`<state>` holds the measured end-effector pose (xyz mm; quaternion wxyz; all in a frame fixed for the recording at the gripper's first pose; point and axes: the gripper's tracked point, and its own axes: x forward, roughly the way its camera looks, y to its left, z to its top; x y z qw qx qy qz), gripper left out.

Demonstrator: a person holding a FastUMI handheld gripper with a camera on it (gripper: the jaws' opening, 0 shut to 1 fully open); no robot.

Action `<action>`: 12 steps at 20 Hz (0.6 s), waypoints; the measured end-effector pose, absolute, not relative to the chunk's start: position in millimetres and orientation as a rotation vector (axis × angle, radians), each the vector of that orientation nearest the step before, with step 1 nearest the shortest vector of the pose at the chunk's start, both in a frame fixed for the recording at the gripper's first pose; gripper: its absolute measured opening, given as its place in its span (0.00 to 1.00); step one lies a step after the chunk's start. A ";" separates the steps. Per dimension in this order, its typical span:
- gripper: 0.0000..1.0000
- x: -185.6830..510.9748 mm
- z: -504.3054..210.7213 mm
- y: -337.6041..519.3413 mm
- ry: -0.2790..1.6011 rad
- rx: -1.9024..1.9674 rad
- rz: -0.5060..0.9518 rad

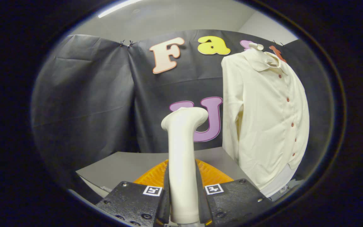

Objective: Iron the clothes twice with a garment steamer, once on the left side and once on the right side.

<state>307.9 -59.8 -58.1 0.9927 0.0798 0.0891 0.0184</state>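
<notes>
Backdrop: black cloth wall point(90, 101) behind a grey table point(128, 167).
Gripper point(183, 201): both fingers clenched on the steamer point(183, 151), which stands upright between them.
Shirt point(263, 116): cream, buttoned, hanging beyond the fingers, right of the steamer.
Orange mat point(213, 176): on the table, behind the steamer.

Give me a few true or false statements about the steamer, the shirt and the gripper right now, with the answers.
1. The gripper is shut on the steamer. True.
2. The steamer's head touches the shirt. False: it stands apart from the shirt, with black wall between them.
3. The shirt is buttoned and hangs upright. True.
4. The shirt lies flat on the table. False: it hangs on a form beyond the fingers.
5. An orange mat lies under the steamer. True.
</notes>
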 end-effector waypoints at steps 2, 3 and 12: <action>0.35 307.9 -40.8 -81.1 0.141 0.188 0.041; 0.35 307.1 -33.1 -94.0 0.121 0.187 0.038; 0.35 303.9 -6.1 -208.6 0.011 0.185 -0.029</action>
